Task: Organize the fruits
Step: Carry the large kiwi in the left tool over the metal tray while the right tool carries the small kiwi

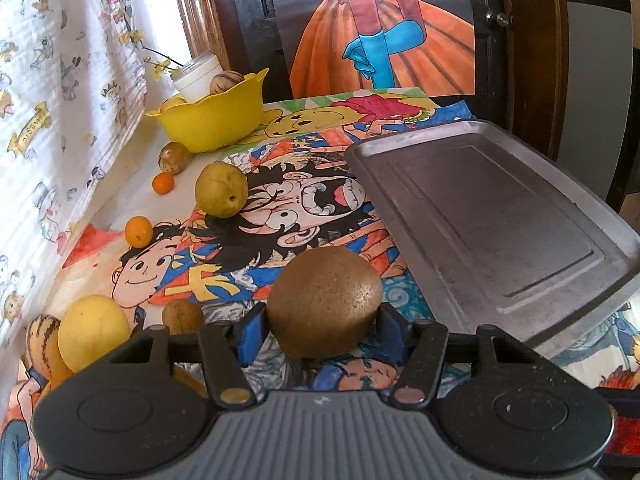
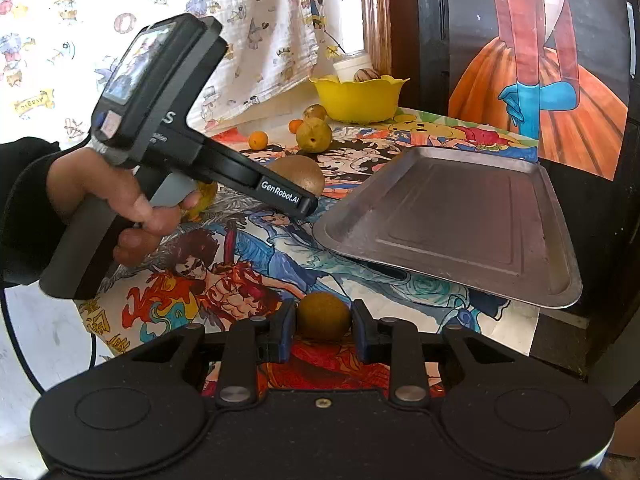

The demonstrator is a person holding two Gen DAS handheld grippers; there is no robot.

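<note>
My left gripper [image 1: 322, 322] is shut on a large brown round fruit [image 1: 324, 300], held just above the table left of the metal tray [image 1: 500, 216]. It shows from the side in the right wrist view [image 2: 298, 174]. My right gripper [image 2: 324, 322] is shut on a small yellow-green fruit [image 2: 323, 315] in front of the tray [image 2: 452, 220]. A yellow bowl [image 1: 216, 116] at the back holds a striped fruit and a white cup. A green pear [image 1: 221, 189], two small oranges [image 1: 138, 231] and other fruits lie on the cartoon cloth.
A yellow fruit [image 1: 93, 332], a striped fruit [image 1: 42, 340] and a small brown fruit [image 1: 182, 316] lie near left. A curtain hangs left. A dark cabinet with a poster [image 1: 380, 28] stands behind. The table's right edge lies just past the tray [image 2: 532, 332].
</note>
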